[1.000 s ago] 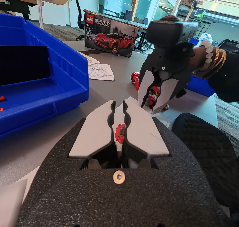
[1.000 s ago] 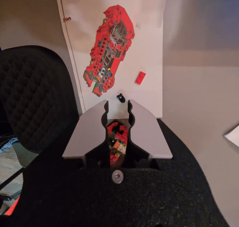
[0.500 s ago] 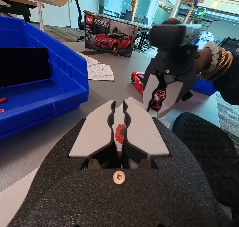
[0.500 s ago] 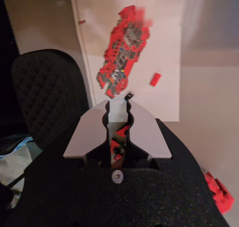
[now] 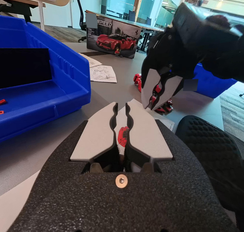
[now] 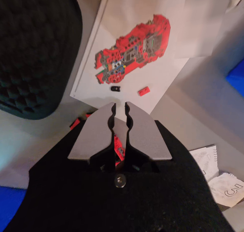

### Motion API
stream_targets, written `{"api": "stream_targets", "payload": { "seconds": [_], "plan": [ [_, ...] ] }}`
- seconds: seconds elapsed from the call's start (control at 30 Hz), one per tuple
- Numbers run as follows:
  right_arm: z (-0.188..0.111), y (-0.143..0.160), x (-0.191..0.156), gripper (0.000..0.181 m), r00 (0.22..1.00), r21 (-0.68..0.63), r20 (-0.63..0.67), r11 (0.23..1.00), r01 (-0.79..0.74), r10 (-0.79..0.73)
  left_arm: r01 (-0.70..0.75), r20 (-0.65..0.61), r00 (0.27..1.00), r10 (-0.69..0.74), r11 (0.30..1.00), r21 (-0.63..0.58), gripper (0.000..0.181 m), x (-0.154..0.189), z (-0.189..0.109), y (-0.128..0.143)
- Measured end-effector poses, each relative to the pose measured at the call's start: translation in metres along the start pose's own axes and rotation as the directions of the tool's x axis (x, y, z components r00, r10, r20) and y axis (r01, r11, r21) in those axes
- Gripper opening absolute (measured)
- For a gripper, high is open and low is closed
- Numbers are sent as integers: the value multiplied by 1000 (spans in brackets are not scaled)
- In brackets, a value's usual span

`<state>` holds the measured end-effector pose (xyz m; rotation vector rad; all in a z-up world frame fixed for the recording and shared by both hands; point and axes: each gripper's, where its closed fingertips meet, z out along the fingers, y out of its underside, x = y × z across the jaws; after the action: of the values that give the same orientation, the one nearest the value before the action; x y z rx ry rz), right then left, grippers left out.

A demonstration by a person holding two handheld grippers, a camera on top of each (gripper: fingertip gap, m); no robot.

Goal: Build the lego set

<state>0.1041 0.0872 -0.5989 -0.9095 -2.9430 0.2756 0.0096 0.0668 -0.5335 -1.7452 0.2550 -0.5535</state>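
My left gripper (image 5: 121, 103) hovers low over a white instruction sheet (image 5: 122, 114). Its jaws stand a narrow gap apart with nothing between them. The sheet bears a flat picture of a red car (image 6: 132, 54). A small black piece (image 6: 115, 88) and a red two-stud plate (image 6: 144, 91) lie on the sheet just beyond my right gripper (image 6: 119, 103). That gripper also shows in the left wrist view (image 5: 148, 107), tips down near the sheet's corner, jaws nearly closed. A red lego assembly (image 5: 165, 106) lies on the table under it and shows through the gap (image 6: 118, 150); I cannot tell if it is gripped.
A large blue bin (image 5: 39, 87) with small red pieces stands at the left, a second blue bin (image 5: 211, 85) at the right. The lego box (image 5: 112, 38), folded sheets (image 5: 101, 73) and another red lego part (image 5: 137, 79) lie behind. A black mesh chair (image 5: 211, 153) stands at the table edge. About 12 centimetres separates my left fingertips from my right.
My right gripper has swung down and turned toward the sheet's corner, and its jaws have narrowed. My left gripper has stayed in place.
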Motion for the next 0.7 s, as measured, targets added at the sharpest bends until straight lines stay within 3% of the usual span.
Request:
{"api": "stream_targets", "payload": {
  "seconds": [0.23, 0.4, 0.7],
  "plan": [
    [13, -16, -9, 16, 999, 107, 8, 994, -37, 37, 19, -1, 1000, -19, 1000, 9, 10, -2, -1, -1],
    [6, -21, -9, 18, 987, 194, -12, 969, -153, 158, 15, -2, 1000, -15, 1000, 4, 10, -1, 0, 0],
    [17, -16, -7, 15, 981, 151, -61, 974, -172, 183, 5, -2, 1000, -5, 1000, 4, 10, 0, 0, 0]
  ]
}}
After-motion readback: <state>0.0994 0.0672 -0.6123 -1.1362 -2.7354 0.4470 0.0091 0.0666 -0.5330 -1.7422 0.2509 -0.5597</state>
